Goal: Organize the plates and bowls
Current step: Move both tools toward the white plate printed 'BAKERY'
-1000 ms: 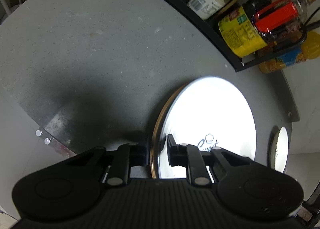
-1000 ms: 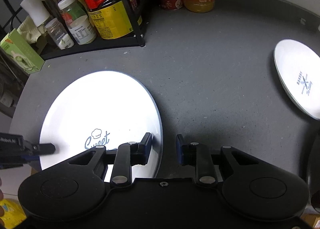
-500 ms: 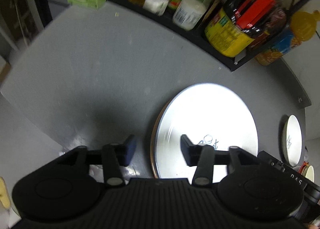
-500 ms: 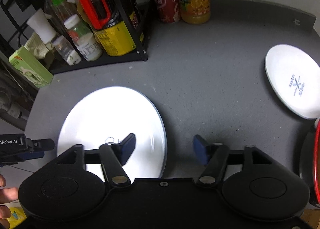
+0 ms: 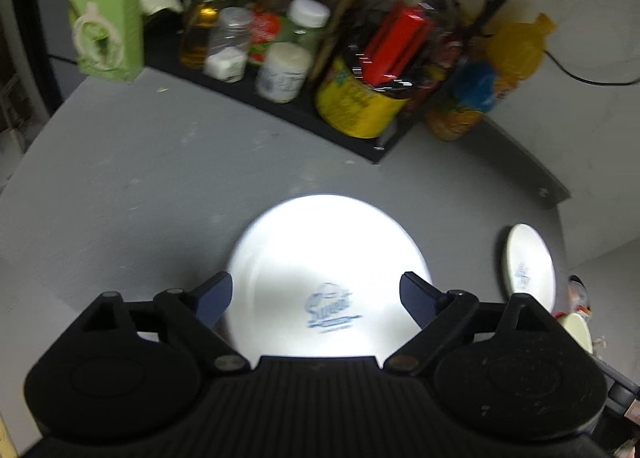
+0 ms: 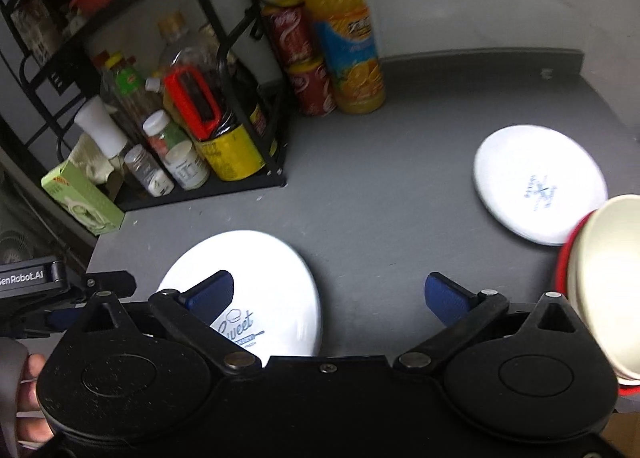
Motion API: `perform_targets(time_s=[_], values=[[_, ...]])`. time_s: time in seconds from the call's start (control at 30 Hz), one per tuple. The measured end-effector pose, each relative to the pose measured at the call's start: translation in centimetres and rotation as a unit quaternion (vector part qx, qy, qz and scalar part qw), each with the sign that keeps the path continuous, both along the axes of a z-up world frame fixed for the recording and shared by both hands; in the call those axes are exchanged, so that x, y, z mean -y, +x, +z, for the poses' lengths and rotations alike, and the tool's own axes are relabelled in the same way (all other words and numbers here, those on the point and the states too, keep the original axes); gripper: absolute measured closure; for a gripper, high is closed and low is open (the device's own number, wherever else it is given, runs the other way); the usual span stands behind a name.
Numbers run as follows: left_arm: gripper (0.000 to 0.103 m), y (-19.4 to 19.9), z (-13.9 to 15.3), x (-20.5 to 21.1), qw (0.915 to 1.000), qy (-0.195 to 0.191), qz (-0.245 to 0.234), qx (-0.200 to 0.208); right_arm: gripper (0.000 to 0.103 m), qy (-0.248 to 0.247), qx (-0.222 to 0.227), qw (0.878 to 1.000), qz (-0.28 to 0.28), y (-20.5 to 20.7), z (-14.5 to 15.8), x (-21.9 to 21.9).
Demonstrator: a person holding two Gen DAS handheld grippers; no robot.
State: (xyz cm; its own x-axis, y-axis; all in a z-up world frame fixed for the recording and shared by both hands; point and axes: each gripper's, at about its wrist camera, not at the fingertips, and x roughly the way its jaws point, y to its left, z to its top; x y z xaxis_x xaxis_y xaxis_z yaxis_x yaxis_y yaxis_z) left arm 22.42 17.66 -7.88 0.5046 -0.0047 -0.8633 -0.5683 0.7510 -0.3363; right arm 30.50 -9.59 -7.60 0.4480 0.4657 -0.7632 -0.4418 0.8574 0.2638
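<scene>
A large white plate [image 5: 328, 258] with blue "Sweet" lettering lies flat on the grey counter [image 5: 140, 185]; it also shows in the right wrist view [image 6: 260, 282]. My left gripper [image 5: 316, 296] is open and empty, raised above the plate's near edge. My right gripper [image 6: 328, 296] is open and empty, above the counter just right of that plate. A smaller white plate [image 6: 540, 189] lies at the right; in the left wrist view it [image 5: 530, 266] is at the far right. A cream bowl with a red outside [image 6: 608, 282] sits close at the right edge.
A black wire rack [image 6: 208, 105] with jars, bottles and a yellow can stands at the back left. A green box [image 5: 106, 13] stands beside it. An orange juice bottle [image 6: 344, 29] and red cans [image 6: 300, 57] stand against the wall.
Both grippers have opened wide, let go of the large plate and pulled back and up. The plate now lies flat on the counter.
</scene>
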Motion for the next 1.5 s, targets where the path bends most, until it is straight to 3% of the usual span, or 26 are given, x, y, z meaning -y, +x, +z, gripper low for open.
perform_targets(time_s=[0.57, 1.1, 1.5], values=[[0.012, 4.6, 2.0, 6.6, 0.9963, -0.006, -0.079, 0.033, 0.0, -0.02, 0.015, 0.999, -0.035, 1.3, 2.4, 5.6], [0.012, 12.0, 2.6, 12.4, 0.9936, -0.004, -0.11, 0.025, 0.001, -0.014, -0.001, 0.998, -0.053, 8.0, 2.7, 11.0], [0.012, 16.3, 1.8, 16.4, 0.9926, 0.005, -0.122, -0.001, 0.001, -0.006, -0.022, 0.999, -0.029, 12.8, 2.4, 13.9]])
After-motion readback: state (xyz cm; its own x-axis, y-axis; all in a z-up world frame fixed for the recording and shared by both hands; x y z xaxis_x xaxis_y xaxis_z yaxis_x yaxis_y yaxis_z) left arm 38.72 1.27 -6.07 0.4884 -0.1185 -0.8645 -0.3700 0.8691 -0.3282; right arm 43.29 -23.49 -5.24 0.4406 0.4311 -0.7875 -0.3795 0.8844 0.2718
